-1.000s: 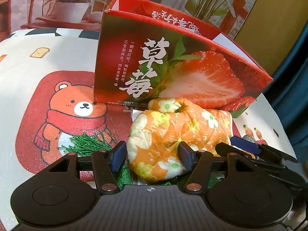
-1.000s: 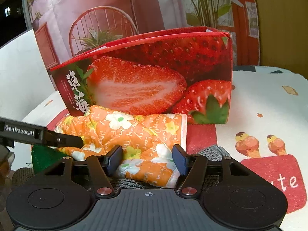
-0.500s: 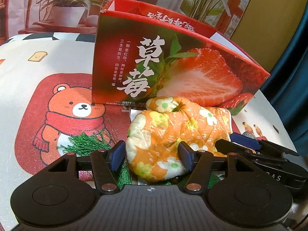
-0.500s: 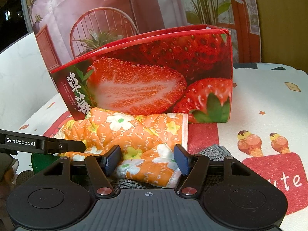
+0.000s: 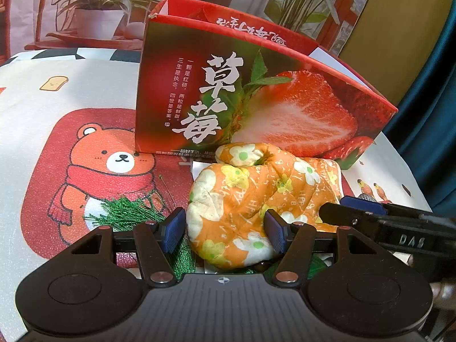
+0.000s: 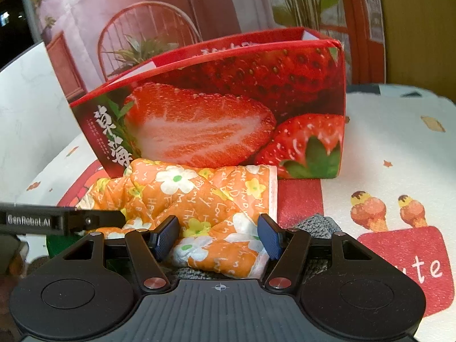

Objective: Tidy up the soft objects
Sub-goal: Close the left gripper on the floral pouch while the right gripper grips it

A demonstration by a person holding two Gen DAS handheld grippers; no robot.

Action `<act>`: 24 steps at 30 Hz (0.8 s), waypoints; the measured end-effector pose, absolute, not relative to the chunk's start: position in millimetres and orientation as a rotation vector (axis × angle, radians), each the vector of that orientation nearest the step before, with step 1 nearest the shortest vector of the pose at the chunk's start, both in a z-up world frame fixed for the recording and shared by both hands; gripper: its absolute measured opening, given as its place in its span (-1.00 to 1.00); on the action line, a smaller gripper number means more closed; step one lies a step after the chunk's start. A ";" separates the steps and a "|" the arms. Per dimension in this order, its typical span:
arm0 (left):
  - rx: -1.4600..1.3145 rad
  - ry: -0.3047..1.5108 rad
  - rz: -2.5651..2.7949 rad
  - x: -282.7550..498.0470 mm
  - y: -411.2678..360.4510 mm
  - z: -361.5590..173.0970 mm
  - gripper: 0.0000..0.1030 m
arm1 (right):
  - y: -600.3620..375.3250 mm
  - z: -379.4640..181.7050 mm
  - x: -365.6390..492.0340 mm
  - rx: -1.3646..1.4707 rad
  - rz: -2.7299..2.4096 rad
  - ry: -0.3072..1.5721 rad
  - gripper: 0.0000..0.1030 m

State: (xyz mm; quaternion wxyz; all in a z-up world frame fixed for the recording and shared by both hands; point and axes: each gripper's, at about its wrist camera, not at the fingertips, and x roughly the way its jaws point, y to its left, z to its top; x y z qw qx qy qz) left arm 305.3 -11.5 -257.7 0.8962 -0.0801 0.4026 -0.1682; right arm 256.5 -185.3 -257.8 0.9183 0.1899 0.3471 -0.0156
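Note:
An orange floral oven mitt (image 5: 256, 199) lies on the table in front of a red strawberry box (image 5: 256, 99). My left gripper (image 5: 223, 229) straddles the mitt's rounded end with jaws wide, its pads beside the fabric. My right gripper (image 6: 215, 236) straddles the mitt's cuff end (image 6: 216, 199), jaws wide. The box (image 6: 228, 114) stands open-topped behind the mitt. Each gripper shows in the other's view: the right one (image 5: 370, 216), the left one (image 6: 71, 219).
A green tassel (image 5: 128, 213) lies under the mitt at the left. A grey knitted cloth (image 6: 319, 225) lies under the cuff. The tablecloth (image 5: 85, 156) has a bear print. A potted plant (image 5: 97, 14) stands behind the table.
Both grippers rose slightly and pulled back a little; the mitt has not moved and both jaws stay wide.

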 end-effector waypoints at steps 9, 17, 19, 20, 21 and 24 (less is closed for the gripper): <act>-0.175 0.849 -0.354 307.7 -11.4 -257.0 0.23 | -186.7 -245.6 273.0 0.298 0.012 0.824 0.16; -0.204 0.903 -0.402 315.9 -3.6 -248.3 0.22 | -210.3 -252.9 270.5 0.448 -0.084 0.791 0.24; -0.200 0.889 -0.429 314.0 1.1 -239.7 0.22 | -208.3 -254.2 271.5 0.457 -0.072 0.791 0.21; -0.195 0.878 -0.440 313.0 2.9 -234.9 0.22 | -205.8 -253.9 272.8 0.448 -0.065 0.793 0.16; -0.190 0.873 -0.449 313.0 4.0 -231.3 0.22 | -204.8 -253.8 274.2 0.444 -0.059 0.794 0.13; -0.182 0.897 -0.447 317.3 4.0 -230.5 0.15 | -203.4 -253.3 280.1 0.458 -0.061 0.797 0.12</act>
